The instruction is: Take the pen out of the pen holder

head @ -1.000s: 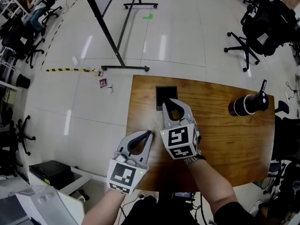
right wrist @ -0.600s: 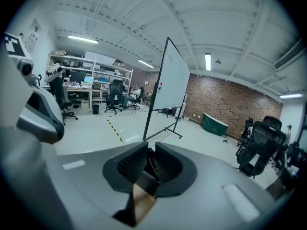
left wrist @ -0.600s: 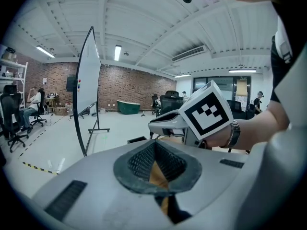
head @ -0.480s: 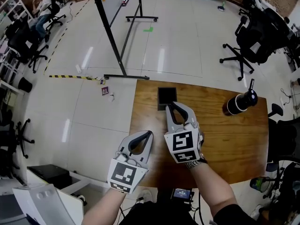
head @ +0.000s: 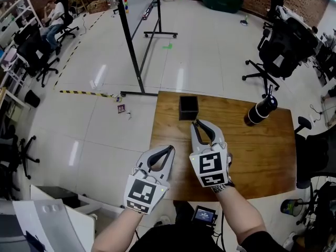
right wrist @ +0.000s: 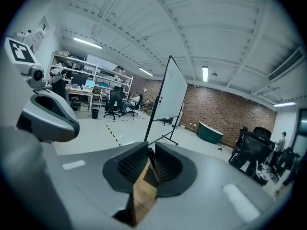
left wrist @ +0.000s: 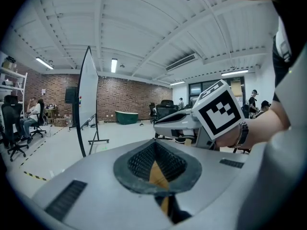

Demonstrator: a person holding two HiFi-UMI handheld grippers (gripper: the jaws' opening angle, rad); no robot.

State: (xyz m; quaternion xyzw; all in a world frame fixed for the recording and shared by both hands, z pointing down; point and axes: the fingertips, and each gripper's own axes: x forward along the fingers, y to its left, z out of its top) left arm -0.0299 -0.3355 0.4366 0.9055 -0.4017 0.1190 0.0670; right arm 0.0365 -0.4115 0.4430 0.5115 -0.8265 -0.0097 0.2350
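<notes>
A dark pen (head: 269, 95) stands in a black cylindrical pen holder with a white band (head: 256, 114) near the far right corner of the wooden table (head: 257, 156). Both grippers hover over the table's near left part, well away from the holder. My left gripper (head: 169, 148) (left wrist: 154, 143) is shut with nothing in it, at the table's left edge. My right gripper (head: 196, 123) (right wrist: 150, 151) is also shut and empty, its tips just short of a black square box (head: 188, 107). Each gripper shows in the other's view: the right gripper's body (left wrist: 211, 116), the left gripper's body (right wrist: 43, 111).
The black square box stands at the table's far edge, left of centre. A whiteboard on a wheeled stand (head: 137, 41) and office chairs (head: 278, 46) stand on the floor beyond the table. A small device (head: 203, 214) sits below the near edge.
Both grippers have risen and drawn back toward the near edge. The right gripper's tips, which overlapped the black box, now stop short of it. Both stay shut.
</notes>
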